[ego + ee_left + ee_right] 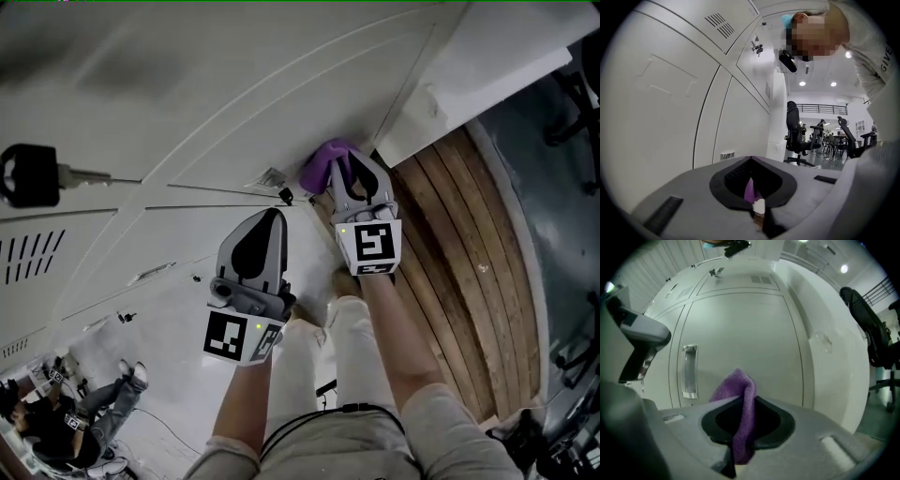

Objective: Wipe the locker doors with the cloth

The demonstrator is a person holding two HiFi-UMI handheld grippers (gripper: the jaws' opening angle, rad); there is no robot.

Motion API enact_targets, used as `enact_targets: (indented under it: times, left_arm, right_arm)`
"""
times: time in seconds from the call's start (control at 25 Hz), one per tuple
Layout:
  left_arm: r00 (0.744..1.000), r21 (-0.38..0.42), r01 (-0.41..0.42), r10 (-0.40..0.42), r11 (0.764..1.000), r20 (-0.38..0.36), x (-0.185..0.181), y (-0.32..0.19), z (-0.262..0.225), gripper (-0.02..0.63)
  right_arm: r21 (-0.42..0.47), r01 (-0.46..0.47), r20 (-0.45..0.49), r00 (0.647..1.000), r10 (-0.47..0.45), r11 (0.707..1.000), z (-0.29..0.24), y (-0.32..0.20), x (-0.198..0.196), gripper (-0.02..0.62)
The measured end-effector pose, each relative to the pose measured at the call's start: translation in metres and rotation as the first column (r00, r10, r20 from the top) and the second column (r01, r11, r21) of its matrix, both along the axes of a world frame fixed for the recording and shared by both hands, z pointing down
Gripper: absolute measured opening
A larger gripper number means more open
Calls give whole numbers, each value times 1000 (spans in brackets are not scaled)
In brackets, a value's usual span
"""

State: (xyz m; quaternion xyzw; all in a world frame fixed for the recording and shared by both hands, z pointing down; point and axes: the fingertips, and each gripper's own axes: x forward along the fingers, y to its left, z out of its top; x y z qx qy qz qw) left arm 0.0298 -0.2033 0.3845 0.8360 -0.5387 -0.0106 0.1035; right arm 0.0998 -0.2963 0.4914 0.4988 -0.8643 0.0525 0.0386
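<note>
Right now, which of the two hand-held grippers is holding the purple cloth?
The right hand-held gripper: its jaws are clamped on the purple cloth, which sticks out past them. The left hand-held gripper has its jaws together, with no cloth sticking out.

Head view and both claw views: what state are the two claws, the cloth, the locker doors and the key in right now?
Left claw: shut, gripping nothing.
Right claw: shut on the cloth.
Cloth: bunched, pinched in the right claw, held up by a door.
Doors: all shut.
Key: sticking out of a door's lock.
</note>
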Motion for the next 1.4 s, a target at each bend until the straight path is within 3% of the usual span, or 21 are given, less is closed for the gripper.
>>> enact_targets:
  times: [0.48, 0.64, 0.88, 1.04, 1.2, 1.4]
  left_arm:
    - [999, 11, 22, -23, 1000, 29, -1, -13, 20, -2]
    - [999, 3, 9, -9, 1000, 34, 7, -15, 13, -2]
    - [999, 27, -37, 37, 999, 18, 30, -21, -21, -2]
    - [998, 49, -61, 61, 997, 19, 40, -25, -41, -2]
    - [997, 51, -75, 74, 996, 16, 45, -28, -56, -2]
    - [997, 45, -84, 83, 995, 5, 50, -30, -59, -2]
  right_arm:
    - [-207, -25, -26, 999, 20, 978, 107, -7, 9, 51]
    - [-232, -6, -51, 999, -6, 973, 104, -6, 12, 53]
    - [-44, -12, -15, 1000, 12, 999, 10, -3, 28, 53]
    - [102, -52, 58, 997, 46, 993, -77, -5, 44, 53]
    - [238, -86, 117, 991, 60, 968, -160, -12, 60, 52]
    - [417, -110, 119, 991, 66, 902, -239, -18, 72, 52]
